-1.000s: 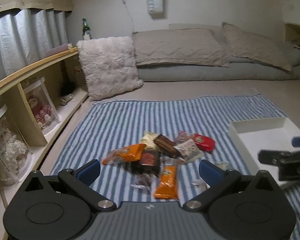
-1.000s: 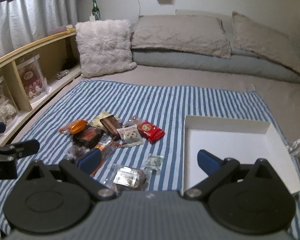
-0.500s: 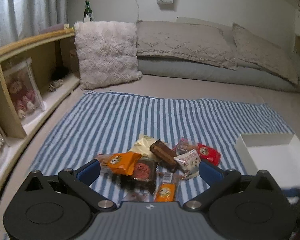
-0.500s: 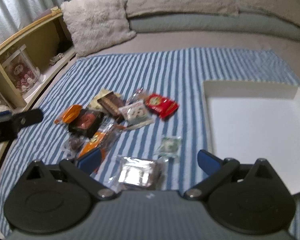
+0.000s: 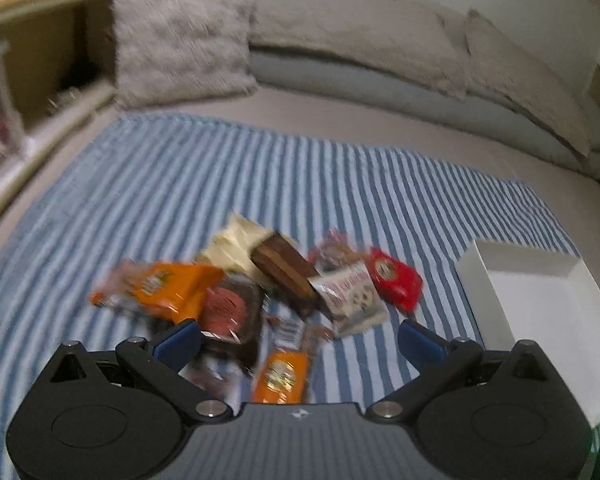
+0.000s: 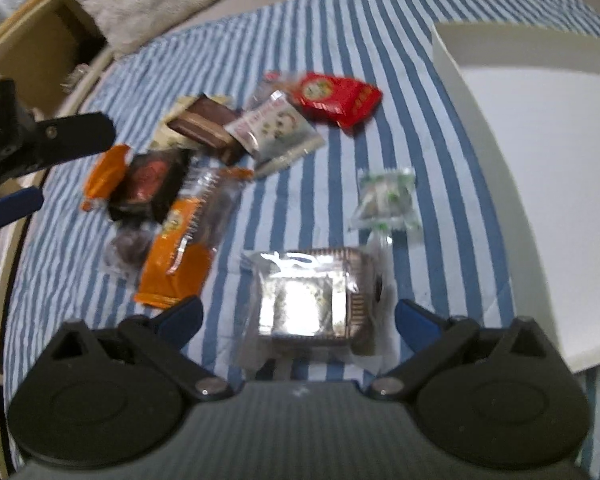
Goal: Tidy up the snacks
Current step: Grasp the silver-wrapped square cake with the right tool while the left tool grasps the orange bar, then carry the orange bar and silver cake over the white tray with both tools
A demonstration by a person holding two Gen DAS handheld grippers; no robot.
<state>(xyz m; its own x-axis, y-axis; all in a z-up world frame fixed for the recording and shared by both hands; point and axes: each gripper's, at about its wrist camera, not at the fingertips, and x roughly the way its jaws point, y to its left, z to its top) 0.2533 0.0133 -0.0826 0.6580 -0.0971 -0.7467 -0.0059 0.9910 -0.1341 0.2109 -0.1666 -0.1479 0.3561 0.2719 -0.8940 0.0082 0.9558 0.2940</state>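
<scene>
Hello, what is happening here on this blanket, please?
A person is sorting snacks with two handheld tools. The right tool is open and hangs low over a silver-foil snack pack, its fingers on either side, not yet closed. The left tool is open too, above the heap of wrapped snacks on the striped blanket. The white box beside them holds nothing in the part that shows.
</scene>
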